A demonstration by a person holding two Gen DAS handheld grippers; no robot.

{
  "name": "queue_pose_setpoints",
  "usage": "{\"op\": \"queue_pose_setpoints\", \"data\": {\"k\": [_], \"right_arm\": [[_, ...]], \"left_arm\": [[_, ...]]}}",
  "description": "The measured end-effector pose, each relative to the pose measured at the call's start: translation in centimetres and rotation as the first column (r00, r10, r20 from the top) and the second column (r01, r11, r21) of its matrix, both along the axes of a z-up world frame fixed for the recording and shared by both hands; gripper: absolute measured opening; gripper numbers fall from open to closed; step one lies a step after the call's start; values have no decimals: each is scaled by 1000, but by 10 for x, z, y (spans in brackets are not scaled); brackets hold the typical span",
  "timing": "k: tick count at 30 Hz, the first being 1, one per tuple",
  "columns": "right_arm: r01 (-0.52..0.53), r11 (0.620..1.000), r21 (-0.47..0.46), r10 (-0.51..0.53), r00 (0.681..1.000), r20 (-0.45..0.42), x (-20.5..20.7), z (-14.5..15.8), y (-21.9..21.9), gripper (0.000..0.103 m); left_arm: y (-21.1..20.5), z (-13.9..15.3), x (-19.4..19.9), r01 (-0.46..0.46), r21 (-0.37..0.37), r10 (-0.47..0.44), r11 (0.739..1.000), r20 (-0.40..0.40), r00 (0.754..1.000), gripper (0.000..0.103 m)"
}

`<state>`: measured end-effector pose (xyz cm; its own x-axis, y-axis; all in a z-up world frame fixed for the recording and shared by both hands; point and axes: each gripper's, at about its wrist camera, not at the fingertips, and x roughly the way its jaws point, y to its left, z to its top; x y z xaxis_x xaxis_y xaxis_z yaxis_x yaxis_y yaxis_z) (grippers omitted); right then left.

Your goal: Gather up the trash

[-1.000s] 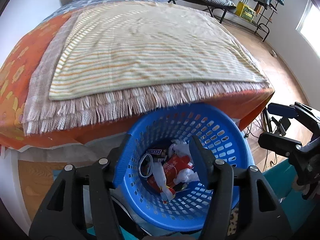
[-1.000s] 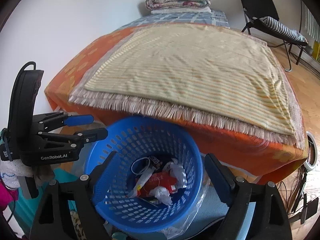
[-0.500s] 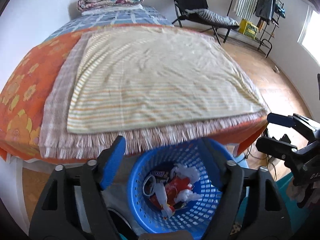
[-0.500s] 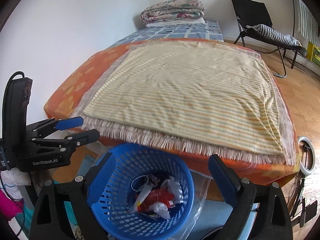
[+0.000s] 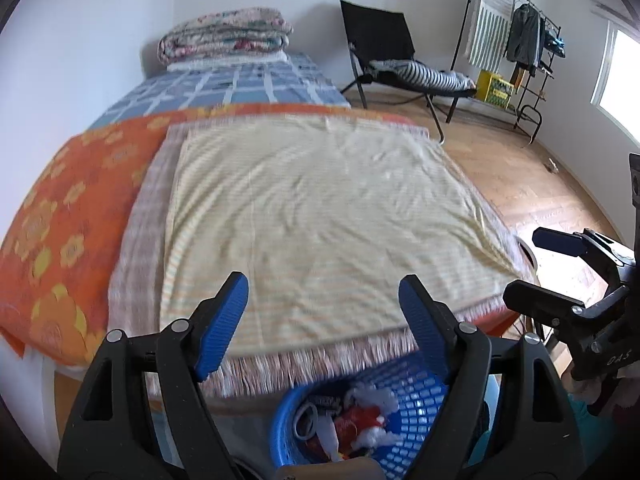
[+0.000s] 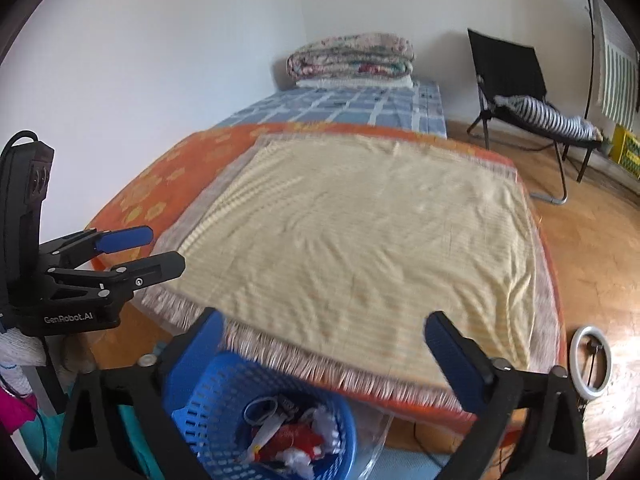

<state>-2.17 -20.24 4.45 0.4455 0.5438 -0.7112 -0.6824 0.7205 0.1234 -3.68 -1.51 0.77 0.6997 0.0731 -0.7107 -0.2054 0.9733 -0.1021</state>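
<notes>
A basket (image 5: 404,412) sits on the floor just before the near edge of the bed (image 5: 60,232), with wrappers and scraps of trash (image 6: 292,438) lying inside it. On the bed a fringed cloth (image 6: 360,240) lies spread over the cover, and a folded quilt (image 5: 224,36) is stacked at the far end by the wall. Right of the bed, well apart from it, a chair (image 5: 384,44) stands against the far wall with a clothes rack (image 5: 516,40) further right.

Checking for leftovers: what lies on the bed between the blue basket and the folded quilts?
Only bedding: between the basket and the quilts lie a striped blanket and checked cover, no trash, in both wrist views.
</notes>
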Motion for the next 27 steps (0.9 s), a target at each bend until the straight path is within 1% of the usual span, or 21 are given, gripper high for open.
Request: {"op": "queue_pose_setpoints", "data": {"k": [2,7,12,18,22,27], "right_arm": [[-1,1000,6,1,1000,23,5,8,4,103],[5,1000,24,-6,999,45,22,18,9,103],[19,999,50,-22,999,49,39,21,14,103],[26,996,82,-30,999,45,55,16,19,103],[17,996,87,-21,999,41,61,10,26,103],[15,996,84,-18,999,29,69,3,32,103]], "left_arm": [[2,7,6,4,6,-4,1000,20,1000,85],[7,18,17,0,35,-2,999,54,999,85],[18,19,27,-18,3,18,1000,65,998,85],[25,15,38,-36,17,35,999,71,997,86],[27,13,45,-43,10,42,999,70,997,86],[27,11,53,-58,26,56,998,65,996,86]]}}
